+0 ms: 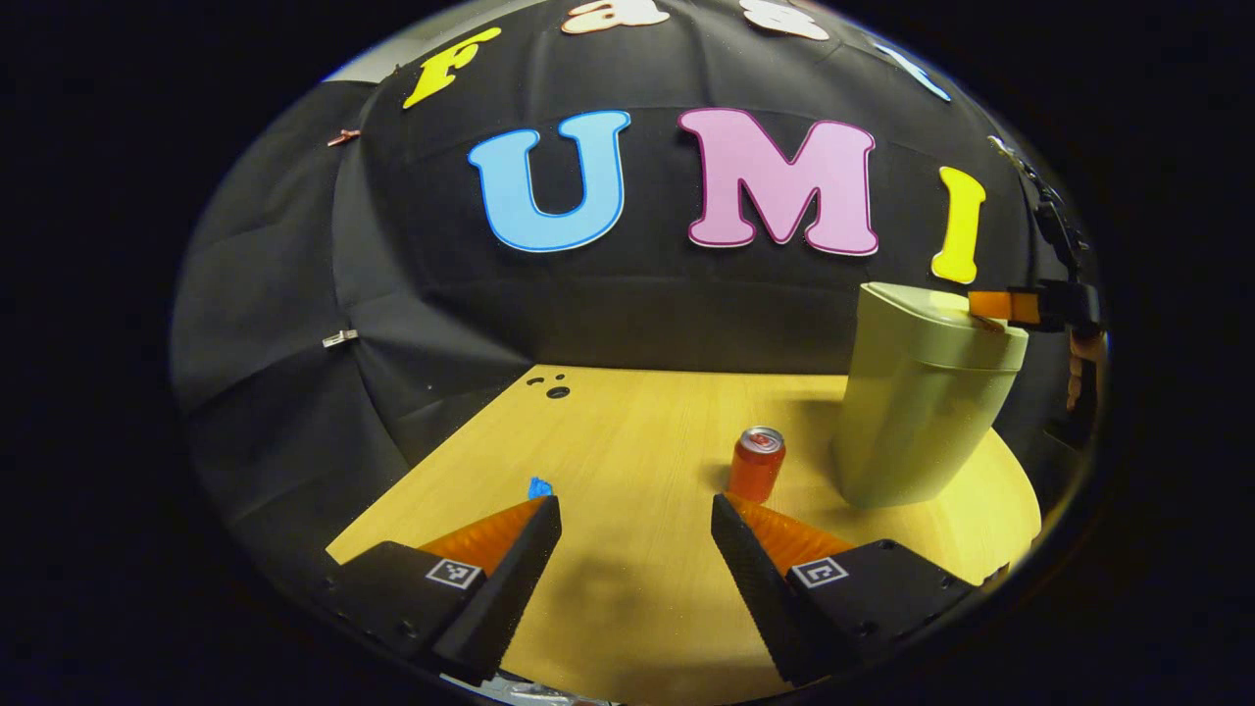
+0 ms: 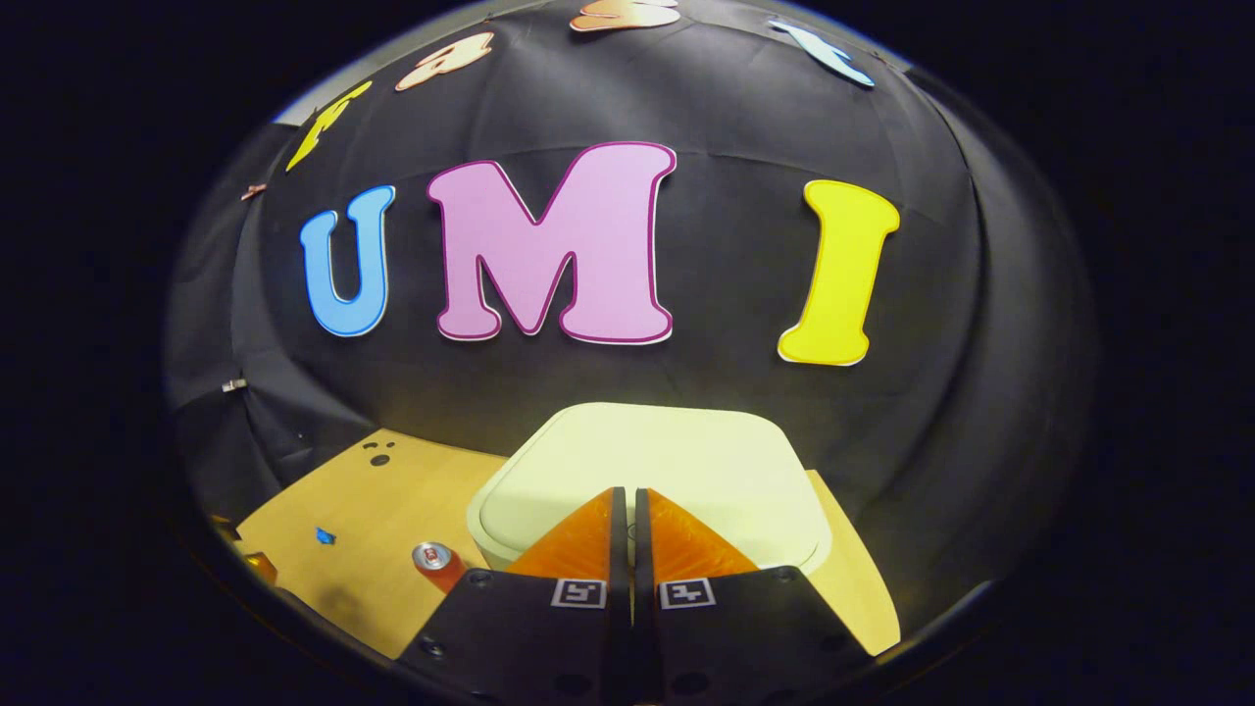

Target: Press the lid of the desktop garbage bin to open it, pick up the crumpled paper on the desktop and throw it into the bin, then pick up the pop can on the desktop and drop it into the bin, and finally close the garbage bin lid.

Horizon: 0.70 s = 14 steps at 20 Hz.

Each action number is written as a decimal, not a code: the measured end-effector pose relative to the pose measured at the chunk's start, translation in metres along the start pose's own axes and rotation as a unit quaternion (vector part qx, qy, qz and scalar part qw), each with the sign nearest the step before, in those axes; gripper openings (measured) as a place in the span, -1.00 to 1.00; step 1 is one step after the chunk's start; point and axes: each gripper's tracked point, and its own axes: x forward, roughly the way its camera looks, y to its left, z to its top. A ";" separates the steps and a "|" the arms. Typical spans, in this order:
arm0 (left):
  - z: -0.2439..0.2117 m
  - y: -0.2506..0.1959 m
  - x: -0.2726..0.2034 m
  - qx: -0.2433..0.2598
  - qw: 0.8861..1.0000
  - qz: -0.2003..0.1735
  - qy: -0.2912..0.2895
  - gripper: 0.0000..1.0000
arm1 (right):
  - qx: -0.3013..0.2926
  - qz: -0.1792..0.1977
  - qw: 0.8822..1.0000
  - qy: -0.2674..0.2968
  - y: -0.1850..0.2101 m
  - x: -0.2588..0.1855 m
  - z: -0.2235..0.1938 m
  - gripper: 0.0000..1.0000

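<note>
In the left gripper view, the left gripper (image 1: 635, 510) hangs low over the wooden table (image 1: 627, 608) with its two fingers spread wide apart and nothing between them. Just past its left finger lies the crumpled paper (image 1: 540, 486), a small blue scrap partly hidden behind that fingertip. Just beyond the right finger stands the pop can (image 1: 756, 463), red and upright on the table, not touched by the finger as far as can be told. Farther right and a little behind the can stands the garbage bin (image 1: 917, 412), pale green, tall and upright, its lid (image 1: 931, 316) down. The right gripper (image 1: 992, 306) reaches in from the right edge and its tip rests at the top of the lid, with part of a hand (image 1: 1079, 368) visible behind it. In the right gripper view, the right gripper (image 2: 627, 505) has its fingers closed together, gripping nothing, and their tips sit over the near part of the lid (image 2: 677, 461), which is flat and closed; whether they press on it cannot be told. To the left and below, the pop can (image 2: 437, 563) stands near the bin's side, and farther left the crumpled paper (image 2: 325, 535) lies alone on the table (image 2: 363, 549). Three small dark holes (image 2: 378, 453) mark the table's far corner.
</note>
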 end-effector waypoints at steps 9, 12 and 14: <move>0.018 -0.024 -0.012 0.026 1.000 -0.011 -0.013 0.98 | 0.016 0.013 1.000 -0.011 -0.002 -0.001 0.002 -0.89; 0.029 -0.022 -0.010 0.021 0.999 -0.016 -0.020 0.98 | 0.014 0.016 1.000 -0.018 0.000 -0.004 0.009 -0.89; 0.033 -0.015 -0.009 0.023 0.999 -0.012 -0.023 0.98 | 0.010 0.031 0.999 -0.025 0.006 -0.010 0.015 -0.90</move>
